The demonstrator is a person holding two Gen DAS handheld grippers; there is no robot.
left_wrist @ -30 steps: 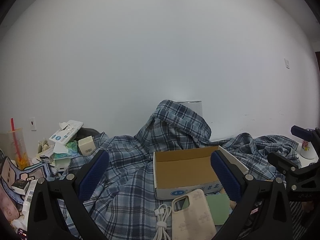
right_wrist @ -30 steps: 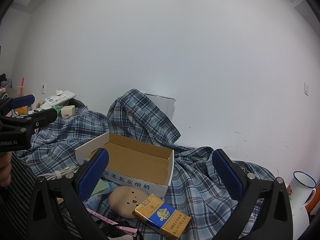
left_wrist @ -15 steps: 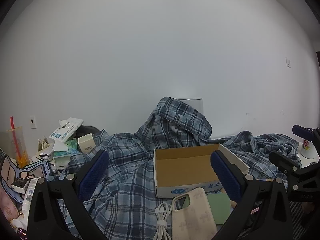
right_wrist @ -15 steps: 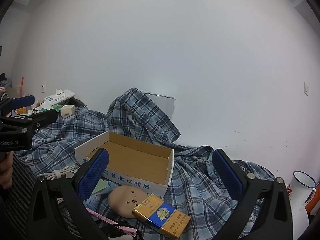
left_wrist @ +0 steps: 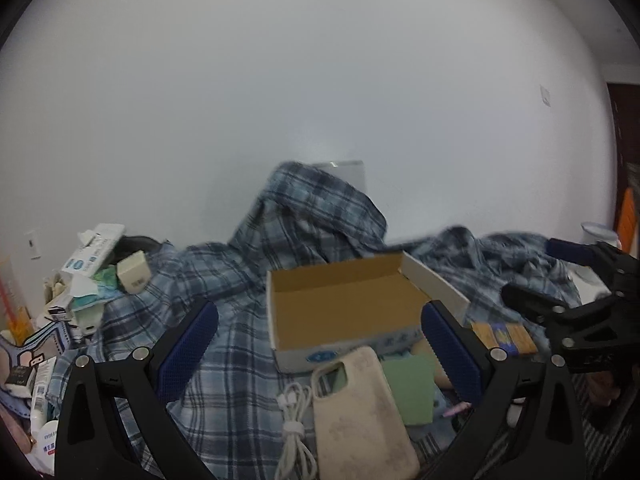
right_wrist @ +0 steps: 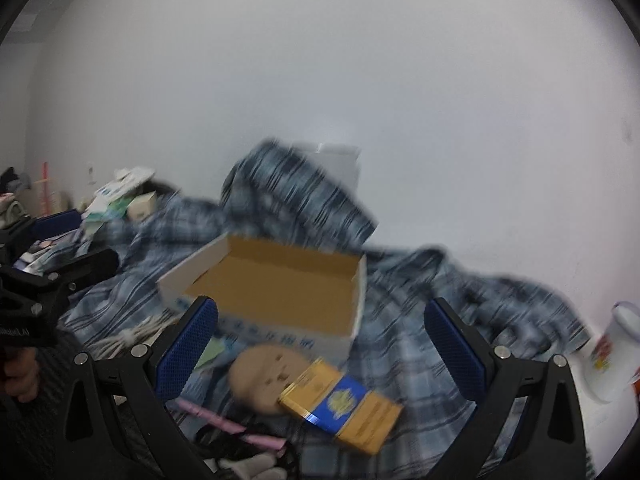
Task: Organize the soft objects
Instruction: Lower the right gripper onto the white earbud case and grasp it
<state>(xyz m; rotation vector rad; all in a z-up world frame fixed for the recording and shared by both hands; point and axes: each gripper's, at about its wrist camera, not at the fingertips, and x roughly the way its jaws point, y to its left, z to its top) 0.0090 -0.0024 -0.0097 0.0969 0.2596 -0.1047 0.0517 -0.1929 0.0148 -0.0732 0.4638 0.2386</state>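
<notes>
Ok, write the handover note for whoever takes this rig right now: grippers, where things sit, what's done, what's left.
Left gripper: open, empty, above the phone case and cable.
Right gripper: open, empty, above the tan round pad and gold-blue pack.
The plaid shirt lies spread and bunched under the empty cardboard box.
Done: nothing visible. Left: gather the shirt and sort loose items.

The right wrist view is motion-blurred, smearing the plaid shirt (right_wrist: 420, 344) and the print on the cardboard box (right_wrist: 280, 280). A white mug (right_wrist: 608, 356) is cut off at the right edge. The shirt hides most of a white container (left_wrist: 348, 168) by the far wall.
</notes>
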